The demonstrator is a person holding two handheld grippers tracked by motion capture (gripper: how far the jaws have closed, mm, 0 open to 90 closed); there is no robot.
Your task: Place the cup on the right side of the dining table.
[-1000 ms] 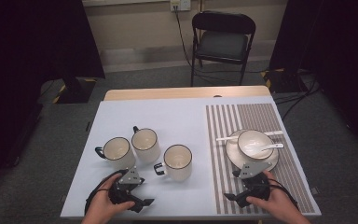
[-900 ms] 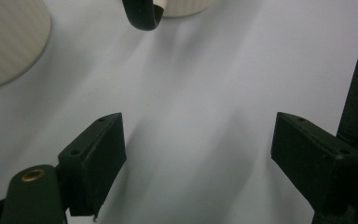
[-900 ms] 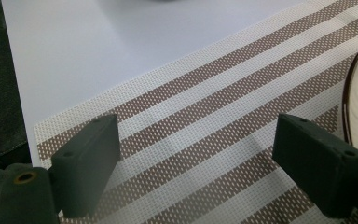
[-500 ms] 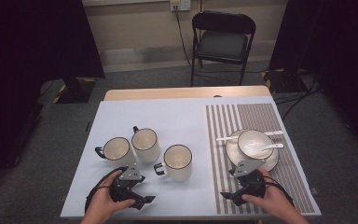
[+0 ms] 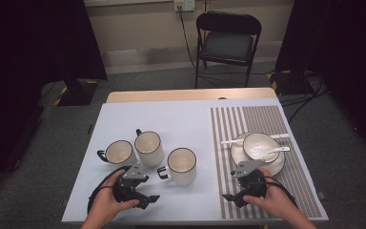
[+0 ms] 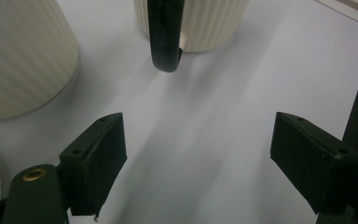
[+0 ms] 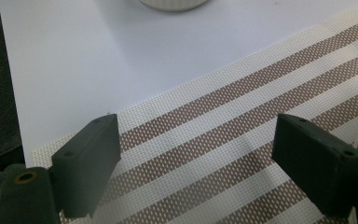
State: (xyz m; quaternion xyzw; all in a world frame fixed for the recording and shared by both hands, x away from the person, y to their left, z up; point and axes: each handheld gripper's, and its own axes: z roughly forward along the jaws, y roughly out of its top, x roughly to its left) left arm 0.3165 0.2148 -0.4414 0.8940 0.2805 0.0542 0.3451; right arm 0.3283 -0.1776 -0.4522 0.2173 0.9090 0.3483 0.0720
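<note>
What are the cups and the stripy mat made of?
The mugs look like ceramic: cream, ribbed sides, a dark rim and a glossy dark handle. It could also be enamel. The striped placemat looks woven, perhaps plastic mesh: tiny holes show in the brown stripes.

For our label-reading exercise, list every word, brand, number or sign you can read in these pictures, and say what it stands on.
None: no readable text in any view.
The three cream ribbed mugs with black rims and handles are unmarked.
The white bowl, white spoon and brown-and-white striped woven placemat carry no print.
The black left gripper and black right gripper show no label.
</note>
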